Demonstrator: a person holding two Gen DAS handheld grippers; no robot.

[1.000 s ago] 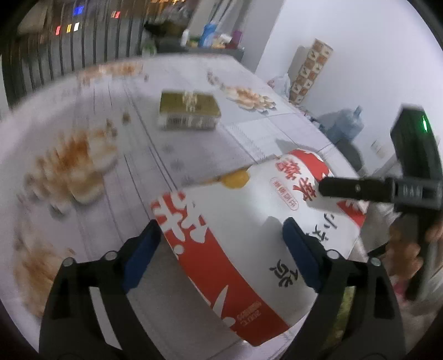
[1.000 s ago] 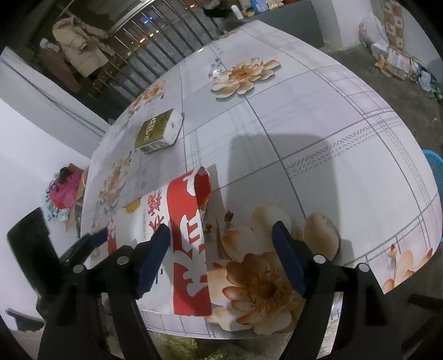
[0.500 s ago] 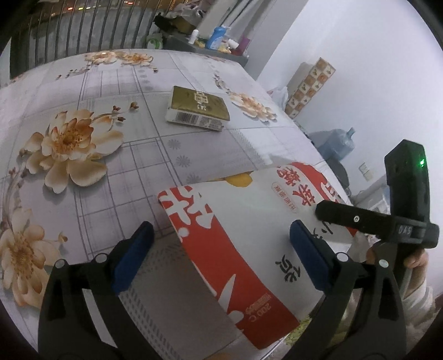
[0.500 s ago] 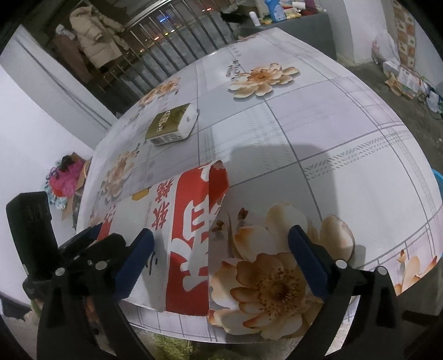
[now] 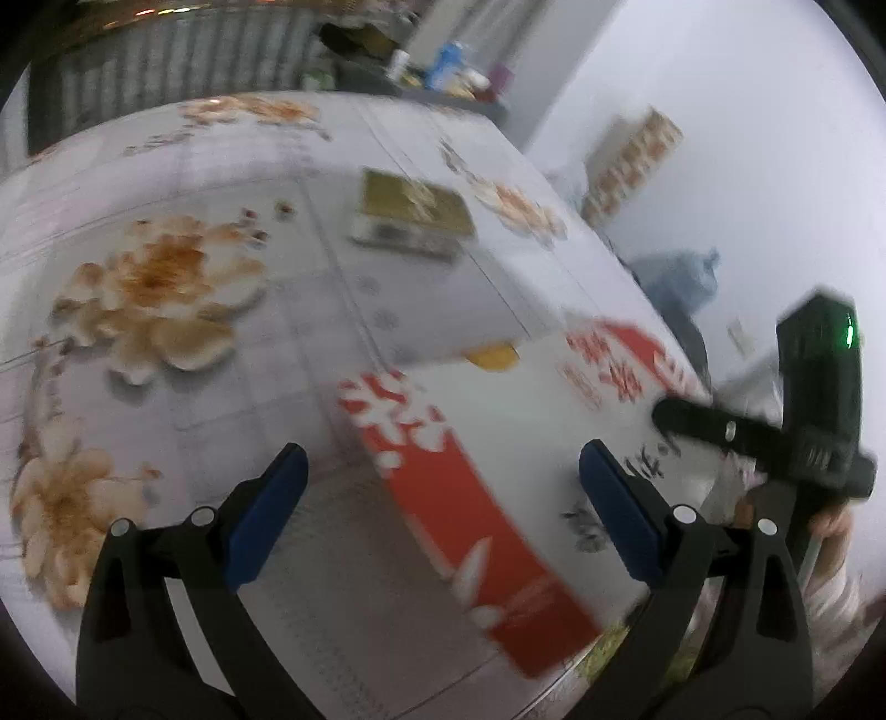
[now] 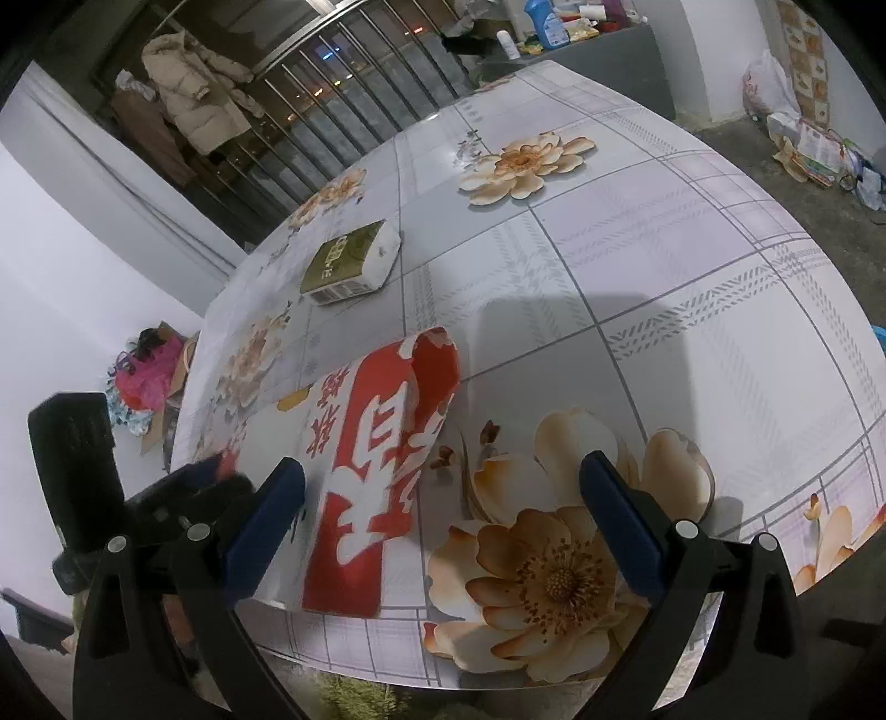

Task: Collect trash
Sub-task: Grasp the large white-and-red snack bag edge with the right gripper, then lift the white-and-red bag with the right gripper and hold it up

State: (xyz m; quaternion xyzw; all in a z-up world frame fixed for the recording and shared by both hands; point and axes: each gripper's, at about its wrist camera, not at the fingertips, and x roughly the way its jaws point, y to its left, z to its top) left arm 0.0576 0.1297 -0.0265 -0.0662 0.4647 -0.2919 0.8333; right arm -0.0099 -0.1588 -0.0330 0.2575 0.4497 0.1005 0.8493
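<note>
Inspector A: Start at the right gripper (image 6: pixel 443 493). State of the fingers (image 6: pixel 620 526)?

Inspector B: Released, spread wide. They have just been opening. The pads press on nothing; a corner of the red-and-white paper bag (image 6: pixel 360 471) lies on the worktop (image 6: pixel 692 310) below the gap, nearer the left finger.

Inspector A: And the left gripper (image 5: pixel 443 509)?

Inspector B: Its fingers (image 5: pixel 266 515) also stand apart, released. That view is blurred, but the blue pads are clear of the bag (image 5: pixel 498 471), which lies flat beneath and between them.

Inspector A: Where exactly is the bag?

Inspector B: At the near edge of the worktop (image 5: pixel 166 399), lying flat, its red band with white characters facing up. One end reaches the edge, and in the left view the bag's near corner overhangs it. In the left wrist view the right gripper (image 5: pixel 720 426) shows at the right, one dark finger over the far end of the bag; whether it touches I cannot tell.

Inspector A: Anything else on the surface?

Inspector B: A green-gold tissue pack (image 6: pixel 351 265) further back, well apart from the bag. The cloth on the worktop is grey and white check with large printed flowers (image 6: pixel 554 576).

Inspector A: Surroundings?

Inspector B: A padded coat (image 6: pixel 194 94) hangs by a barred window (image 6: pixel 332 94) behind; a counter with bottles (image 6: pixel 545 27) stands beyond the far end.
</note>
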